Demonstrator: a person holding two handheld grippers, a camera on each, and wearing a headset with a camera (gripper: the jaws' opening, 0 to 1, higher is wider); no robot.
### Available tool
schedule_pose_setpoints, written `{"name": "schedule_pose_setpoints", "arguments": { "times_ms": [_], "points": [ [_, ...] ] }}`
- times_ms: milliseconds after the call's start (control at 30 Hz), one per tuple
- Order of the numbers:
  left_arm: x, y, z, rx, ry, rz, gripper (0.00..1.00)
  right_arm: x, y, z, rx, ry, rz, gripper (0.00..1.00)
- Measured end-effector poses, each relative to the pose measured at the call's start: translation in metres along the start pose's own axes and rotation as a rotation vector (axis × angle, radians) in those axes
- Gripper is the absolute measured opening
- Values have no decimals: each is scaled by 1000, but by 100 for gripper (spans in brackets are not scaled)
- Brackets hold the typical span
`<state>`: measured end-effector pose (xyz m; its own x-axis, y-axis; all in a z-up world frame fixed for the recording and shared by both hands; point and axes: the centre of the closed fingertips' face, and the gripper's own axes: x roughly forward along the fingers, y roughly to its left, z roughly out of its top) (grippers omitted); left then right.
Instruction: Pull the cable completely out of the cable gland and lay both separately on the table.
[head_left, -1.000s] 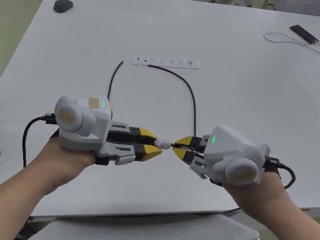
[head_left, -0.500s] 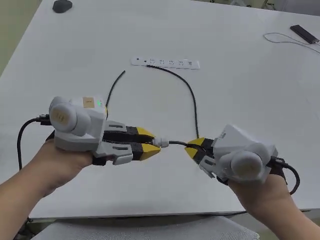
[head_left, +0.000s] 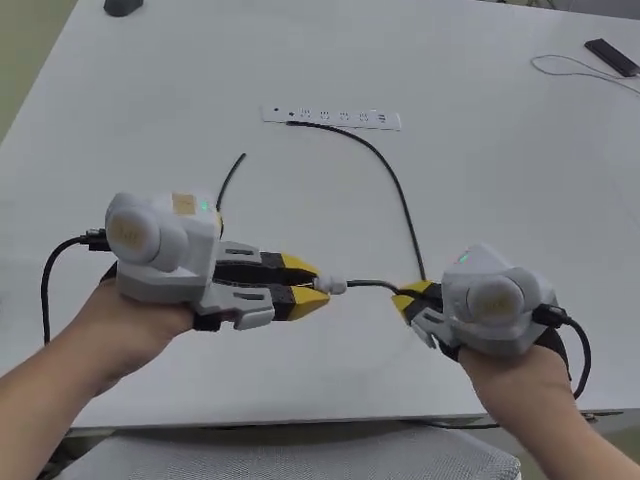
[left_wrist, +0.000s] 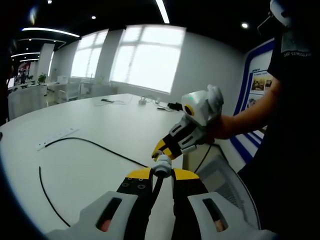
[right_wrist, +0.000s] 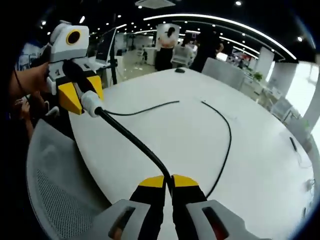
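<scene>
Head view: the left gripper (head_left: 318, 287) is closed tight on a small white cable gland (head_left: 336, 286), held in the air above the near edge of the white table (head_left: 500, 180). A black cable (head_left: 398, 195) comes out of the gland's right side. Just to the right of the gland, the right gripper (head_left: 405, 298) is clamped on that cable. Beyond the gland, the cable curves away to a white power strip (head_left: 330, 117) lying far across the table. A second stretch of cable lies on the table behind and to the left of the gland.

Left gripper view: the left gripper (left_wrist: 161, 174) has its yellow tips narrow around the gland (left_wrist: 162, 165). The right gripper (left_wrist: 159, 150) sits just beyond the gland. The cable (left_wrist: 95, 145) loops over the table to the gland's left.

Right gripper view: the right gripper (right_wrist: 169, 182) pinches the cable (right_wrist: 130, 137), which rises to the gland (right_wrist: 90, 102), gripped by the left gripper (right_wrist: 82, 95).
</scene>
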<state>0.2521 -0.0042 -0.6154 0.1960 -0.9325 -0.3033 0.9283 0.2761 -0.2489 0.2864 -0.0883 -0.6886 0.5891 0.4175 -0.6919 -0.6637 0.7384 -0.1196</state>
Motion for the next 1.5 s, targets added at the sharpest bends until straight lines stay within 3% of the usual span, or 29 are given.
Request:
{"name": "schedule_pose_setpoints", "arguments": {
  "times_ms": [433, 667, 833, 967, 1300, 1500],
  "points": [
    [-6, 9, 2, 2, -6, 28, 15, -12, -1, 8, -43, -39, 3, 1],
    [-8, 12, 3, 3, -4, 45, 15, -23, 9, 21, -96, -46, 10, 6],
    [-8, 12, 3, 6, -2, 43, 15, -34, 29, 52, -244, -79, 22, 10],
    [-7, 11, 2, 3, 1, 41, 15, -33, 46, 67, -337, -81, 33, 10],
    [-4, 8, 5, 6, 2, 38, 15, -27, 59, 78, -480, -79, 29, 7],
    [-3, 8, 4, 10, 7, 38, 15, -27, 65, 80, -502, -89, 39, 3]
  ]
}}
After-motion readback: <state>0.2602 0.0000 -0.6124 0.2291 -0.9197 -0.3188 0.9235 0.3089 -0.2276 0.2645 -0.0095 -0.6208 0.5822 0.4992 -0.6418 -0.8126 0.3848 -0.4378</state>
